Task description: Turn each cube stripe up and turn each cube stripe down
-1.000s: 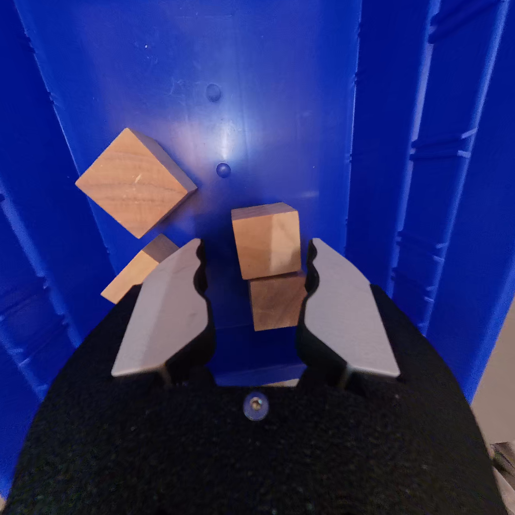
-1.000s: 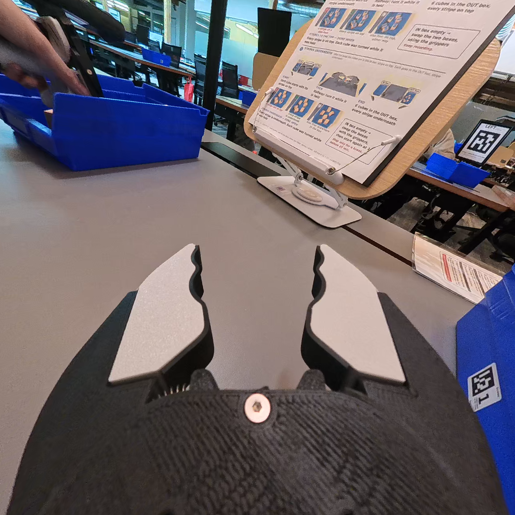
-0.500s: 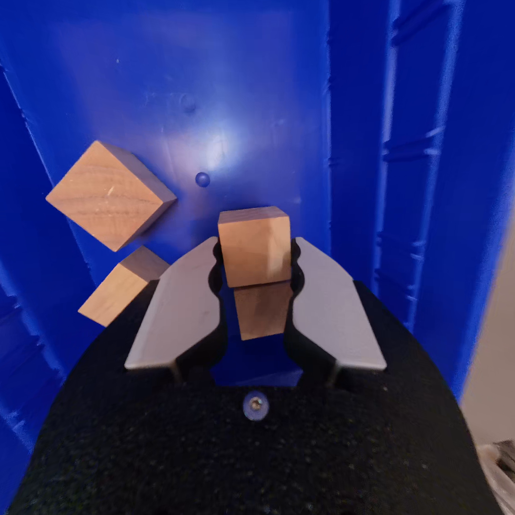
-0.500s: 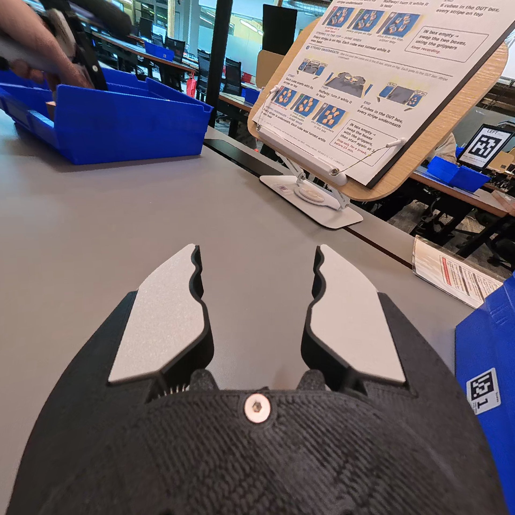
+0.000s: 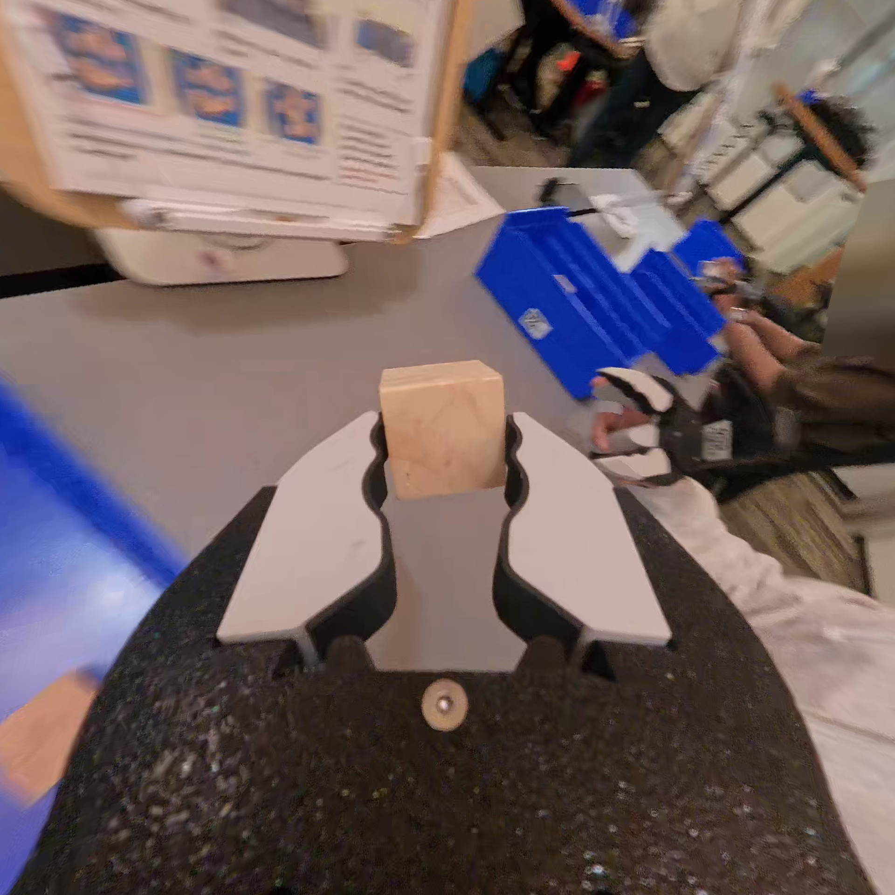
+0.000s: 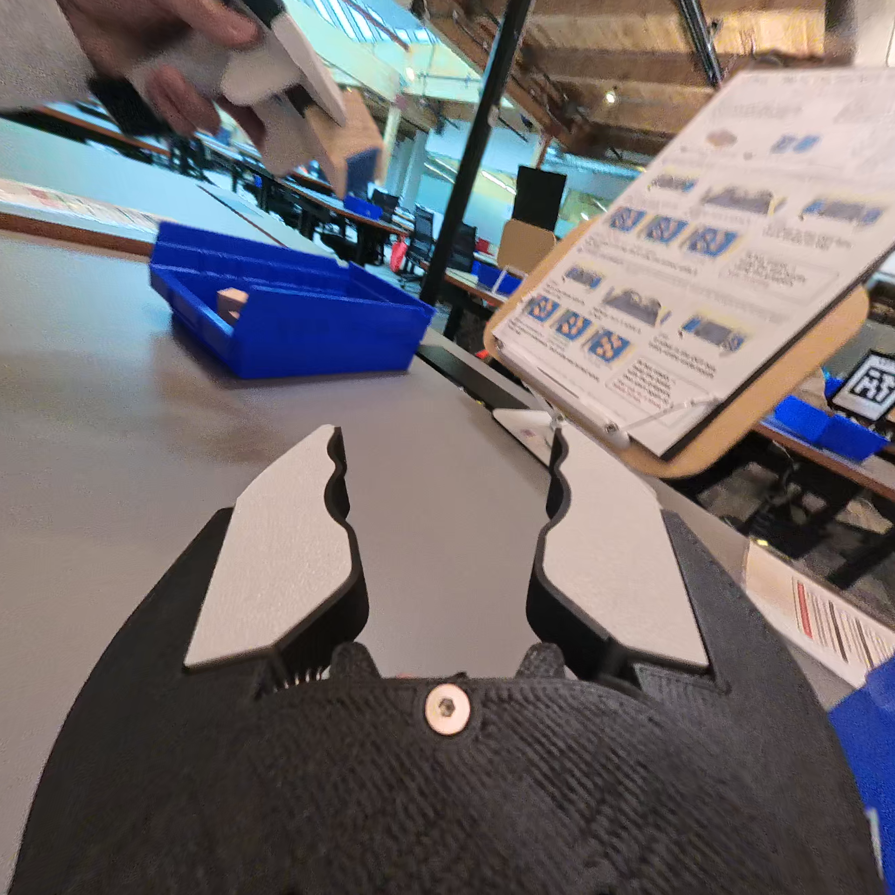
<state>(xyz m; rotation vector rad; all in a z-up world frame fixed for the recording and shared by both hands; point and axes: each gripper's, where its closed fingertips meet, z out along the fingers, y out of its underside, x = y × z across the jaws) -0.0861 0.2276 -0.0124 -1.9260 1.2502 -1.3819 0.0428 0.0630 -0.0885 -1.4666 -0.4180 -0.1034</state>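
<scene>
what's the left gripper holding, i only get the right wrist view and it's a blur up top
observer: a wooden cube, pinched between the tips of the left gripper.
operator: stripe showing
observer: no, the faces toward the left camera look plain.
operator: where's my gripper from there
observer: the right gripper is off to the cube's right, apart from it, tips pointing at it.

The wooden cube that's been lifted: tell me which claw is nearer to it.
Left. The left claw is shut on the wooden cube, holding it above the grey table. The right claw hangs open and empty, well apart from it.
</scene>
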